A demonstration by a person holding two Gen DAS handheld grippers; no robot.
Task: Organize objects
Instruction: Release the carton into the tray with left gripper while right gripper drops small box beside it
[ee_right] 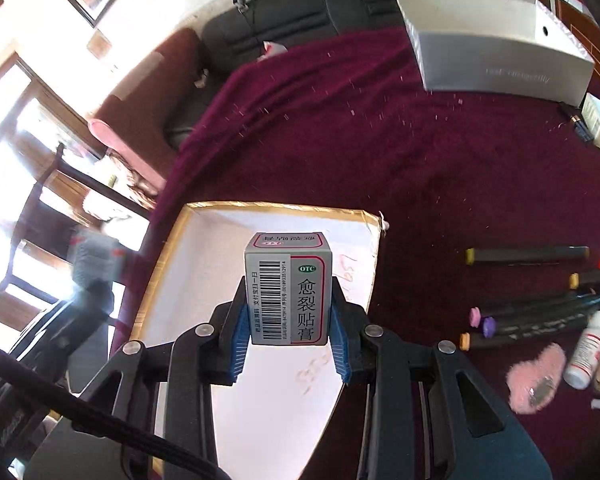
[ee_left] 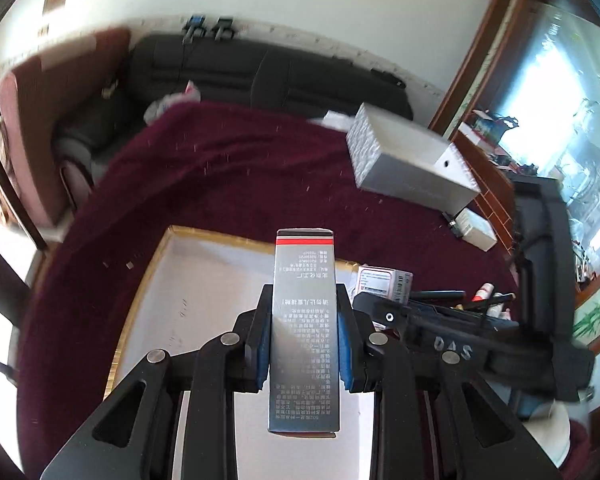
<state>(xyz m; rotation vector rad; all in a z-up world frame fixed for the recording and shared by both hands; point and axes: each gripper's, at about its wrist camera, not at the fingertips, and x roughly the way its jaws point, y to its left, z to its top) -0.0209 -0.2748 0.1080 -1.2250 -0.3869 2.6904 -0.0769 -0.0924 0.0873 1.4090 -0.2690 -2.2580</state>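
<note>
Each tool is pinching a carton above the shallow white tray with the gold rim (ee_right: pixel 204 206) that lies on the maroon cloth (ee_right: pixel 440 160) over the tabletop. The left tool (ee_left: pixel 304 336) grips a tall silver box (ee_left: pixel 305 320) low on its length, so most of the box stands out past the blue pads (ee_left: pixel 262 360); that long overhang is the first risk, since any knock against the tray rim could lever it sideways and twist it out of the grip. The right tool (ee_right: pixel 288 320) clamps a small grey medicine box (ee_right: pixel 288 292) across its sides, held upright over the tray's middle; thin card may dent if squeezed harder, or slide if the grip relaxes early. Both tools head for the same tray, and in the left view the right tool's dark body sits just beside the left one, so they could collide or one box could push the other. A high release could make the tall box topple. The markers (ee_right: pixel 528 254) and small bottles (ee_right: pixel 586 352) lie on the cloth well to the right, clear of the tray.
</note>
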